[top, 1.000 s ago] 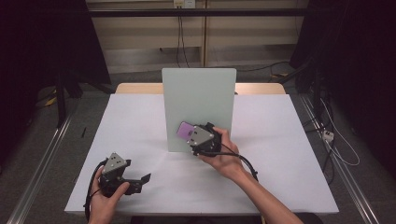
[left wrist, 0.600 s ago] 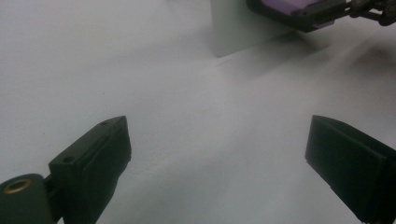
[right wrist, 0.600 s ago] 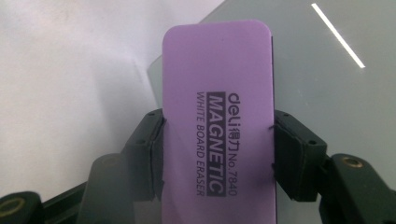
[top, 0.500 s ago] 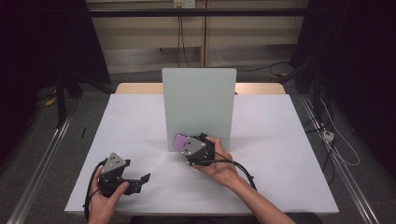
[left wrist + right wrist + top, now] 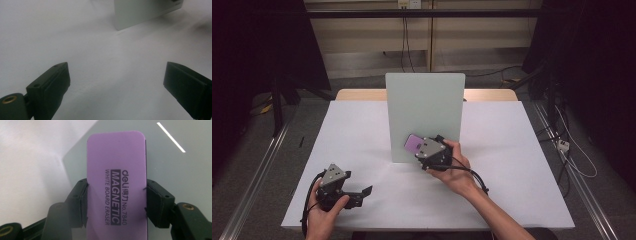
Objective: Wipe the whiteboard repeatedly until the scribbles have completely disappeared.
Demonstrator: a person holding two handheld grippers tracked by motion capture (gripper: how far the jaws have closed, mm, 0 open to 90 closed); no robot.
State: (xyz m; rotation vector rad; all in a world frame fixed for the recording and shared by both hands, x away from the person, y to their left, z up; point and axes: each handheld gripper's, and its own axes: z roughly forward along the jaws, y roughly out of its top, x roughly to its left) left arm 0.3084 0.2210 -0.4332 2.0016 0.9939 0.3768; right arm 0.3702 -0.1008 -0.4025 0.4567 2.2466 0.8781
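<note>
Purple foam: a whiteboard eraser (image 5: 116, 187) is pinched across its narrow width by the right tool (image 5: 116, 203), one black pad on each long edge. In the right gripper view its long axis runs up the middle of the frame, straight out from the jaws, and its printed face is toward the camera. Behind it, in the upper right of that frame, spreads the pale grey-green whiteboard panel (image 5: 175, 170) (a bright streak of reflected light crosses it). The eraser lies between the tool and the panel, so the far face seems to be turned to the board; whether it touches cannot be told.

In the high view the eraser (image 5: 414, 144) shows at centre frame, low against the upright panel (image 5: 424, 110), just left of the right tool (image 5: 432, 152) and the hand holding it. The left tool (image 5: 362, 192) rests at lower left on the white bench (image 5: 522, 165), well apart from the panel, its jaws spread with nothing between them, as the left gripper view (image 5: 117, 87) confirms. The right hand is plainly the nearer.

Legible print on the eraser, reading along its length: "deli" with two Chinese characters, "No. 7840", "MAGNETIC", "WHITE BOARD ERASER".
</note>
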